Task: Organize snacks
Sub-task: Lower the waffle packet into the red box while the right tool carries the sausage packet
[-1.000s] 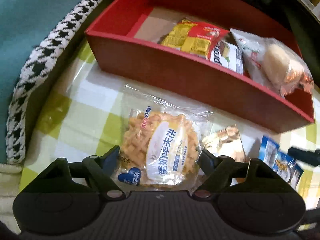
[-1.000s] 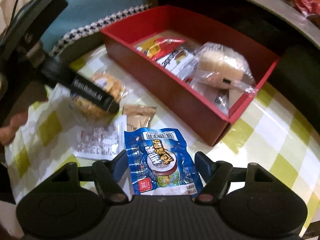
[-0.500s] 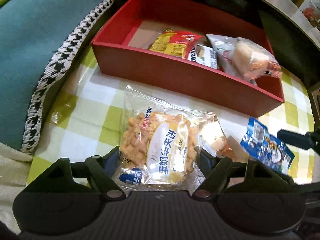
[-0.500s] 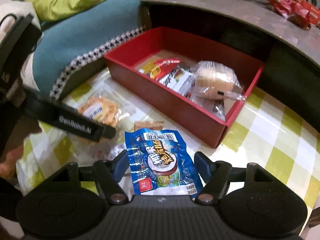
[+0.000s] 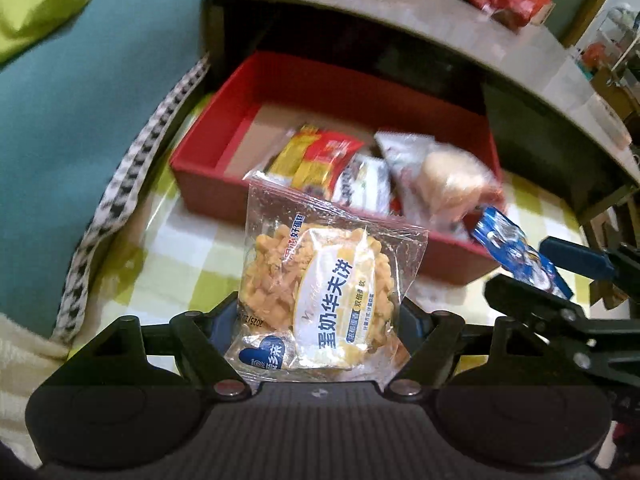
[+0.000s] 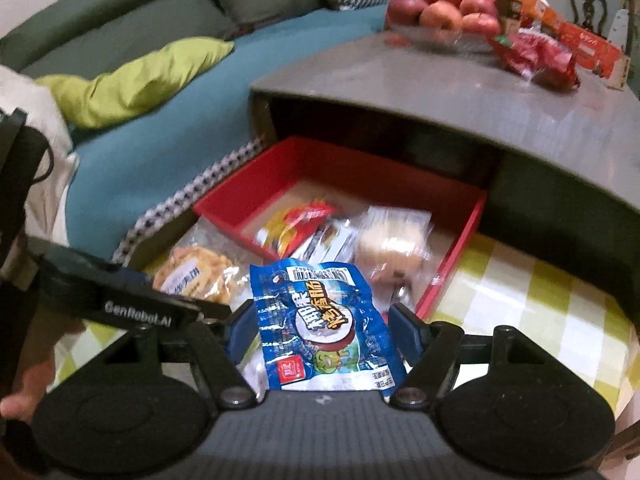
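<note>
The clear waffle-cookie packet [image 5: 320,300] stands upright between the fingers of the left gripper [image 5: 318,320], clamped at its lower edges and raised off the checked tablecloth [image 5: 188,256]. The blue sausage packet [image 6: 324,320] is held the same way in the right gripper [image 6: 322,328], whose blue pads press on its two sides; it too hangs clear of the cloth.

Each wrist view shows the other tool from the side. In the left view the right gripper's dark fingers enter from the right edge with the blue packet's top just beyond the near right corner of the red box [image 5: 400,92]. In the right view the left gripper's lettered finger [image 6: 136,312] crosses from the left, with the cookie packet in front of the box's near left corner, and a hand [image 6: 24,384] shows at the lower left edge.

The red box sits on the cloth, its far end under the overhang of a grey table [image 6: 460,108]. Its left part is bare cardboard floor; toward the right lie a red-and-yellow packet [image 5: 316,156], a white packet with dark lettering [image 5: 360,184] beside it, and a clear-wrapped pale bun [image 5: 448,180] leaning at the right end.

Only the right view takes in the tabletop: apples [image 6: 440,14] in a red net bag and red wrappers [image 6: 536,54] lie there. A teal sofa [image 6: 160,140] with a lime cushion [image 6: 136,80] and a houndstooth trim [image 5: 120,192] borders the cloth on the left.
</note>
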`<state>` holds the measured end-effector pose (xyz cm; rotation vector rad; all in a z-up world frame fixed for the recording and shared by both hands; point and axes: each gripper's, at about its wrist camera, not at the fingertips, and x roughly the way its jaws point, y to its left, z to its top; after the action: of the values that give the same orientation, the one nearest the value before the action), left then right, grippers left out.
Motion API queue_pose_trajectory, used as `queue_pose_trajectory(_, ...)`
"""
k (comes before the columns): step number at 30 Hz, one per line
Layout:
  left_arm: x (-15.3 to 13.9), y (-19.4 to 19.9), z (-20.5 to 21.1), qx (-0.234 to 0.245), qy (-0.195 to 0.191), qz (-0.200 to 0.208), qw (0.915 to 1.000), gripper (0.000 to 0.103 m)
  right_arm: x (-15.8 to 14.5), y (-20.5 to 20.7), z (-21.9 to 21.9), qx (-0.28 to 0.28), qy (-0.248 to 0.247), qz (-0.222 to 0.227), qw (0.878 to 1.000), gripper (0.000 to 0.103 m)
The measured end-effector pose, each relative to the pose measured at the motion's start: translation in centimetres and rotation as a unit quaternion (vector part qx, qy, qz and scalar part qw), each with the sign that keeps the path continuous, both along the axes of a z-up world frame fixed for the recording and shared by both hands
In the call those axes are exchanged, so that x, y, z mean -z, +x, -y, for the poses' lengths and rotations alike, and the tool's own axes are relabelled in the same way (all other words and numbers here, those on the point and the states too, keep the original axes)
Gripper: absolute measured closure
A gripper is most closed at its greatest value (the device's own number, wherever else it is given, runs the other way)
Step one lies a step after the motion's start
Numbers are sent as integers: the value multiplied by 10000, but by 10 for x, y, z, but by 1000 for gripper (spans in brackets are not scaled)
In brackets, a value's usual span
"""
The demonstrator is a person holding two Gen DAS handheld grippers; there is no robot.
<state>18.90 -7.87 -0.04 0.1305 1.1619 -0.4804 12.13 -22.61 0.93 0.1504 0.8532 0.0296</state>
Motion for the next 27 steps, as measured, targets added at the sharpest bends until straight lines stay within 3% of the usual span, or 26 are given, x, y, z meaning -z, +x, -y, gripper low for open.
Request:
queue_pose_trajectory(7,-1,24,26,-3,-88,137,9999,21,2,28,20,345,-37,101,9993,23)
queue_pose_trajectory(20,23,89,63,-178,-4,268,9995,21,35,88,54,700,-52,-16,9975,23)
queue_pose_trajectory(27,42,106,69,-259,-79,61,9996,20,53,104,51,703,-105,-49,9975,20)
